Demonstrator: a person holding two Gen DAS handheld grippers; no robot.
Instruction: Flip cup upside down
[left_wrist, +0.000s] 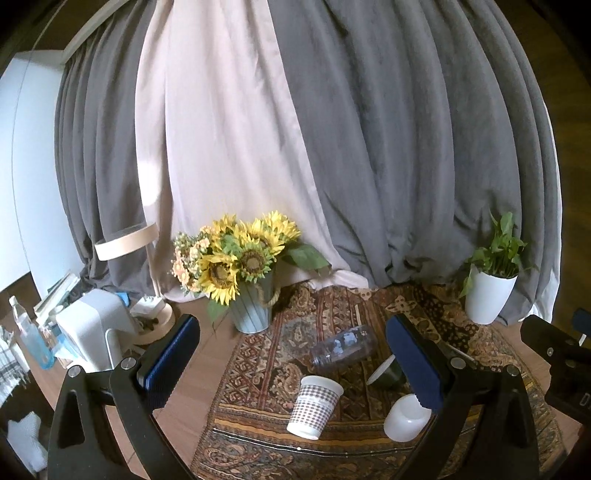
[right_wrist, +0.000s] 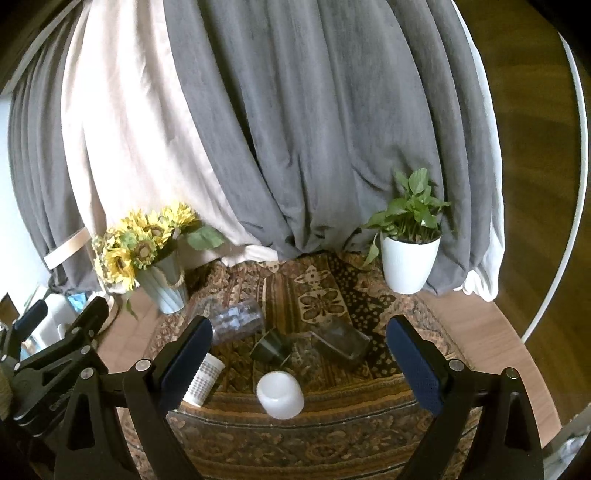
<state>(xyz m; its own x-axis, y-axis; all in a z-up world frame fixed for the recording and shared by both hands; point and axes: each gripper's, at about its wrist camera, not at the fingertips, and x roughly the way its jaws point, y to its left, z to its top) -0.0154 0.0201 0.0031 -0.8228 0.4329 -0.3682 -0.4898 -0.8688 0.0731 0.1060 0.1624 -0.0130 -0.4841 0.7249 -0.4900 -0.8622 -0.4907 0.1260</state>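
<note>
Grey and cream curtains hang behind a wooden bench covered by a patterned cloth. At the back left stands a ribbed vase of sunflowers; at the back right, a leafy plant in a white pot. A clear plastic jar lies on its side on the cloth.

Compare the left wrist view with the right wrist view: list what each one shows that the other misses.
Left wrist only: a blue-tinted bottle and a white appliance at the table's left edge.
Right wrist only: a clear rectangular container on the patterned cloth.
Both: the sunflower vase, white plant pot, patterned paper cup, white cup, lying clear jar, and open grippers, left and right.
</note>
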